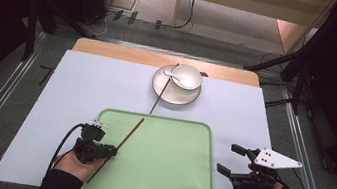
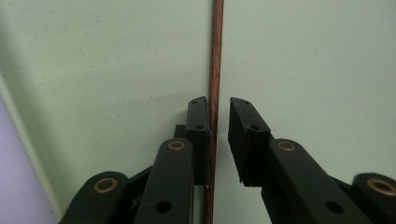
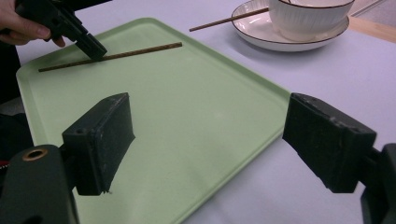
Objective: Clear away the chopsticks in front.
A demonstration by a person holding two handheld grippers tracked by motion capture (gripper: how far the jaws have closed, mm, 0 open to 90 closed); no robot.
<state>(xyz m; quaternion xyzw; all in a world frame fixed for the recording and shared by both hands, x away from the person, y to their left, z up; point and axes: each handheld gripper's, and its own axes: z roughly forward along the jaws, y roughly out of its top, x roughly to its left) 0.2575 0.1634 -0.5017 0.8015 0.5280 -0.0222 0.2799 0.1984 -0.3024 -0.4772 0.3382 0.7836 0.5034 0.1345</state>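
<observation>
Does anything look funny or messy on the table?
The chopsticks are split up. One chopstick lies on the green tray, between the open left gripper. The other chopstick leans slanted on the plate. Nothing looks spilled.

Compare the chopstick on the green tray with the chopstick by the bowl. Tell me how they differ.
The tray chopstick lies flat on the green tray; the other chopstick leans on the plate beside the bowl, its lower tip on the white mat.

The tray chopstick sits between the left gripper's fingers, which are not closed on it; the other chopstick has no gripper near it.

Both are thin, brown and angled alike.
</observation>
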